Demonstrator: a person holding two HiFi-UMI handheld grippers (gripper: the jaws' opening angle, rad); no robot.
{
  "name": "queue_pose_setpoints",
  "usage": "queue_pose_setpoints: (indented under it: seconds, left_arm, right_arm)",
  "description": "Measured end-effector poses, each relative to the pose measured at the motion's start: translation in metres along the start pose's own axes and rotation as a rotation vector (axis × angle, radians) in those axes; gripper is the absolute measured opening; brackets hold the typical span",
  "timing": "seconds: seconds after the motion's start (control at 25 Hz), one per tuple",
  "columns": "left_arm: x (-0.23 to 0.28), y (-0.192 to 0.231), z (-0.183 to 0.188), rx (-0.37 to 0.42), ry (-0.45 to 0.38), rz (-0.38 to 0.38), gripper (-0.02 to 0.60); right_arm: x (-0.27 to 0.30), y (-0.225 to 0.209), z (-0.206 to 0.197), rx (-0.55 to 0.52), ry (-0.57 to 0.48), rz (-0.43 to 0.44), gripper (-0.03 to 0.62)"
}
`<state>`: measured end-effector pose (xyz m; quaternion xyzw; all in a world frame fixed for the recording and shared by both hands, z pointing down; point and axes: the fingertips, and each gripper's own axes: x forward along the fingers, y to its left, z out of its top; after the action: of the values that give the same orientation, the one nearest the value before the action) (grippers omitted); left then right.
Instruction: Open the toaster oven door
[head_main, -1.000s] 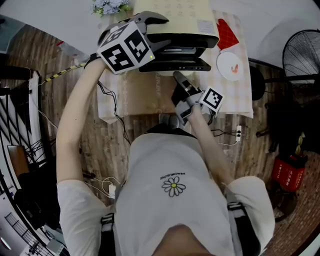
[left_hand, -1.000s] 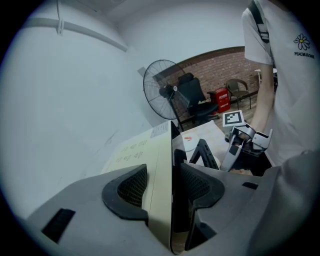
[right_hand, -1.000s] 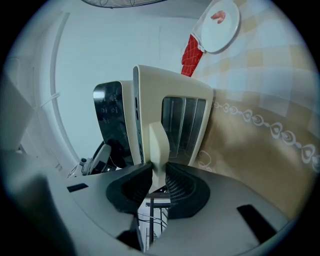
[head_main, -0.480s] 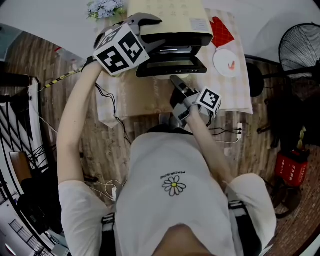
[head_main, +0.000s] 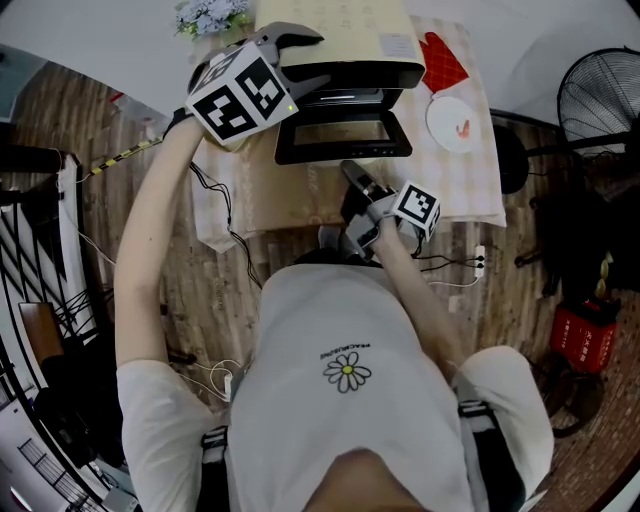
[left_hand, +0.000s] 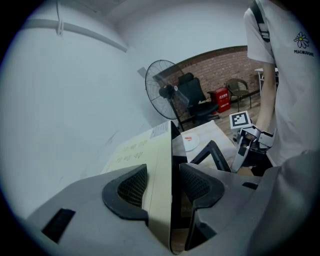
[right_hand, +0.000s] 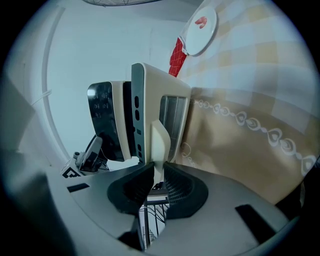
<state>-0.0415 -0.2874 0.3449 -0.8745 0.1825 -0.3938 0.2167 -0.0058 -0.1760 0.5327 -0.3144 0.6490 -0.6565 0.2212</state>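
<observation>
Right gripper (right_hand: 157, 182) pinches the door's handle (right_hand: 159, 142), jaws just tightened.
Left gripper (left_hand: 162, 187) clamps the oven (left_hand: 135, 150) top; door (head_main: 343, 130) lies nearly flat ahead, so the pull looks finished. Next: let go gently.

On table (head_main: 290, 195), at 12 o'clock: toaster oven (head_main: 340, 40), door (head_main: 345, 135) folded out toward 6 o'clock. At oven's 3 o'clock: plate (head_main: 455, 123), mitt (head_main: 440, 62) just behind. At 10 o'clock: flowers (head_main: 208, 15). Off table, 3 o'clock: fan (head_main: 600, 100).
</observation>
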Motion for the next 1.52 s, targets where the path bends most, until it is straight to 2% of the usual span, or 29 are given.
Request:
queue_pose_setpoints:
  seconds: [0.52, 0.88, 1.2, 1.52]
  left_arm:
    - [0.001, 0.000, 0.000, -0.003, 0.002, -0.002, 0.221]
    - [0.000, -0.001, 0.000, 0.008, -0.002, 0.007, 0.221]
    - [0.000, 0.000, 0.001, 0.004, -0.002, 0.003, 0.221]
    - [0.001, 0.001, 0.001, 0.010, -0.004, 0.005, 0.222]
  right_arm:
    - [-0.006, -0.015, -0.005, 0.001, 0.024, -0.028, 0.049]
    - [-0.013, -0.038, -0.014, 0.010, 0.063, -0.093, 0.033]
    - [-0.017, -0.069, -0.023, 0.033, 0.092, -0.200, 0.008]
    - [-0.020, -0.079, -0.026, 0.082, 0.090, -0.208, 0.008]
